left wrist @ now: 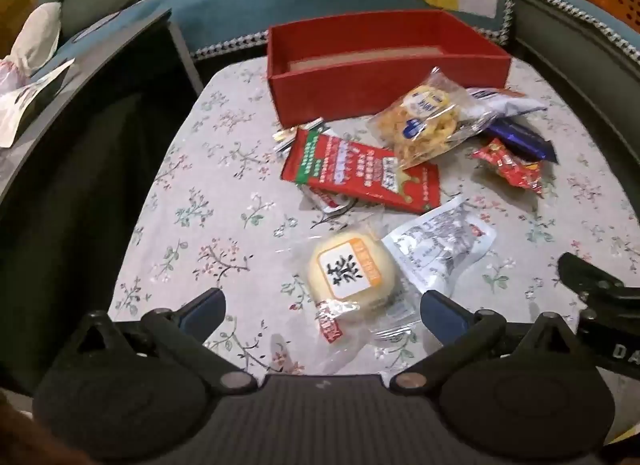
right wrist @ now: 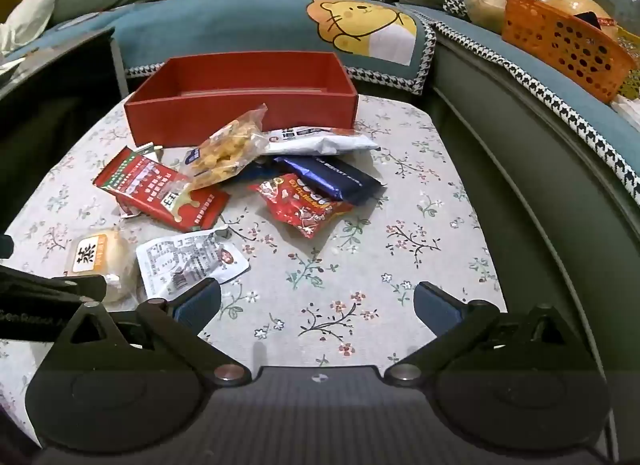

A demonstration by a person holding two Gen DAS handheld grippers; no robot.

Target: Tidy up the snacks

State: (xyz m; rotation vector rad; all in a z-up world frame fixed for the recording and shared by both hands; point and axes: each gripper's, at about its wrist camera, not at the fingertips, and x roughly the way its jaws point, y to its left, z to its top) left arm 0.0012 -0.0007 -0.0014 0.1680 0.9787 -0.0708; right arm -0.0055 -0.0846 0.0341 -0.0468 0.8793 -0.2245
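Both the left gripper [left wrist: 322, 311] and the right gripper [right wrist: 316, 303] hover with jaws spread wide, pinching nothing. The snack packets lie loose on the floral tablecloth [right wrist: 360, 265] before the empty red box [right wrist: 240, 105]; the round wrapped bun [left wrist: 352, 275] sits between the left gripper's fingers, untouched.

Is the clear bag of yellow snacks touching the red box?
Touching. In the right wrist view the clear bag has its top corner leaning against the front wall of the red box.
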